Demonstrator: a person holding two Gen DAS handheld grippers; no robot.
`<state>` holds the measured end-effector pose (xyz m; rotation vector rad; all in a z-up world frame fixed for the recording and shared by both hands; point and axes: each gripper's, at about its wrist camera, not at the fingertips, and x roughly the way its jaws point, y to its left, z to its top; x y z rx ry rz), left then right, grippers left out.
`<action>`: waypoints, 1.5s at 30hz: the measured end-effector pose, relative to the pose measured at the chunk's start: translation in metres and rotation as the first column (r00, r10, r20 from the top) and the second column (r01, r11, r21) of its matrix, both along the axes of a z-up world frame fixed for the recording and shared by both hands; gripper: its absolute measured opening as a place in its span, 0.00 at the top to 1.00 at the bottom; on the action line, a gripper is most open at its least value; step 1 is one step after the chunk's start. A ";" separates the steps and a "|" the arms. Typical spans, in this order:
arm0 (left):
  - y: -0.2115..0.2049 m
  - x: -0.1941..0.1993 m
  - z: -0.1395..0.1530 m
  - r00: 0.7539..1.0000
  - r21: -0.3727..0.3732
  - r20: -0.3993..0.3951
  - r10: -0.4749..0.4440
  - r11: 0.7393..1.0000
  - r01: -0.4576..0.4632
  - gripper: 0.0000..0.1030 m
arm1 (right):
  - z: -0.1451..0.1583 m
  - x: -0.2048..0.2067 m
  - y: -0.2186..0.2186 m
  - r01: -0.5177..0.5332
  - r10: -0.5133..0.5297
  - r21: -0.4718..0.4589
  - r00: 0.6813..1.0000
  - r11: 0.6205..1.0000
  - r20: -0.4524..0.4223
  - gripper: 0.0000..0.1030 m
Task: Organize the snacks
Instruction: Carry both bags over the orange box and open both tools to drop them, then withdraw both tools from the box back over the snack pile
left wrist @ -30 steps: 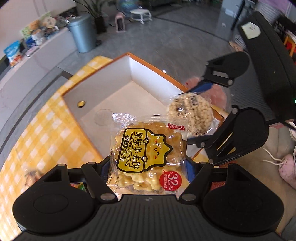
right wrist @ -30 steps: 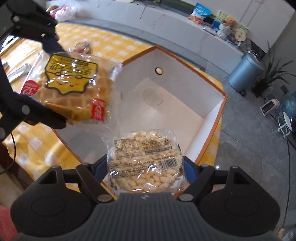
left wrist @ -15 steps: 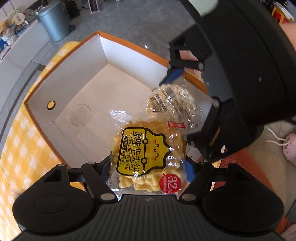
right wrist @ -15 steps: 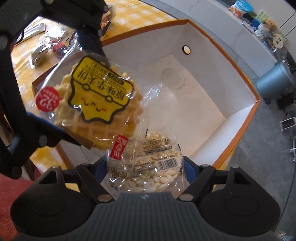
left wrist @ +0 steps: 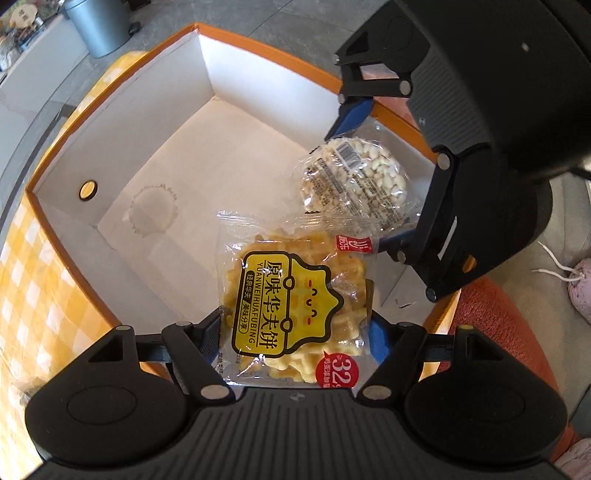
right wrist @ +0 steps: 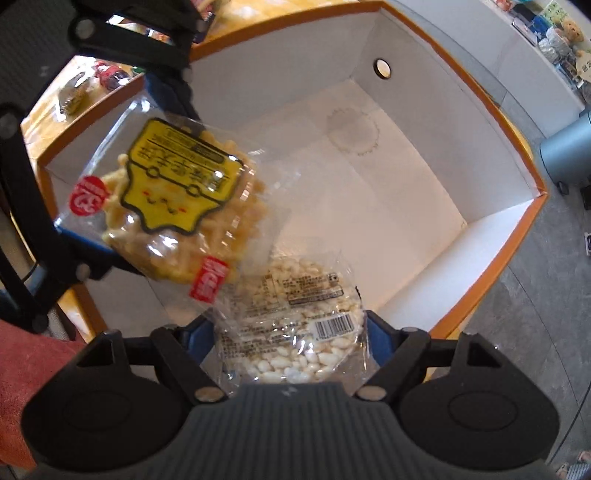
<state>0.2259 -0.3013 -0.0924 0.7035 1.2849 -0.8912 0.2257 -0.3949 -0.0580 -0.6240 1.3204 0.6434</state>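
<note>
Waffle packet (left wrist: 295,302), clear wrapper with a yellow label and a red round sticker, sits between the blue pads of the left claw (left wrist: 295,328). Claw stands wide, closed on the packet's two side edges; packet hangs out past the fingertips over the box (left wrist: 122,110). In the right wrist view the same packet (right wrist: 166,206) shows up at upper left, tilted, its lower red-tabbed corner overlapping the wrapper of the other snack.

Puffed rice cake (right wrist: 291,325), round, in a clear wrapper with a barcode, sits between the blue pads of the right claw (right wrist: 291,332). Claw likewise wide, gripping the cake by its sides. From the left wrist view the cake (left wrist: 354,181) hangs just beyond the waffle packet, near the box's far right wall, the right claw (left wrist: 373,177) coming in from upper right.

Both claws point down into the box, close together, the two snacks just beside each other and above the box floor; whether either touches the floor cannot be told.

Box: white inside, orange rim, a round hole in one wall, a scalloped round mark on the floor. It rests on a bench under a yellow checked cloth (left wrist: 33,266). A grey bin (left wrist: 99,26) stands on the floor beyond.
</note>
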 end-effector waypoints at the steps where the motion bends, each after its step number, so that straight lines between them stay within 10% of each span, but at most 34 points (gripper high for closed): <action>1: -0.001 0.000 -0.001 1.000 0.009 -0.006 -0.001 1.000 0.001 0.17 | 0.000 0.002 0.000 0.003 -0.003 -0.001 1.000 1.000 -0.006 0.23; 26: 0.027 -0.018 0.036 0.999 -0.119 0.005 0.054 0.992 -0.053 0.00 | 0.014 -0.020 0.028 -0.033 0.035 -0.087 0.999 0.996 0.023 0.10; 45: 0.136 -0.080 0.089 0.951 -0.340 0.132 0.278 0.914 -0.220 0.09 | 0.082 -0.075 0.071 0.161 -0.158 0.017 0.937 0.987 0.311 0.10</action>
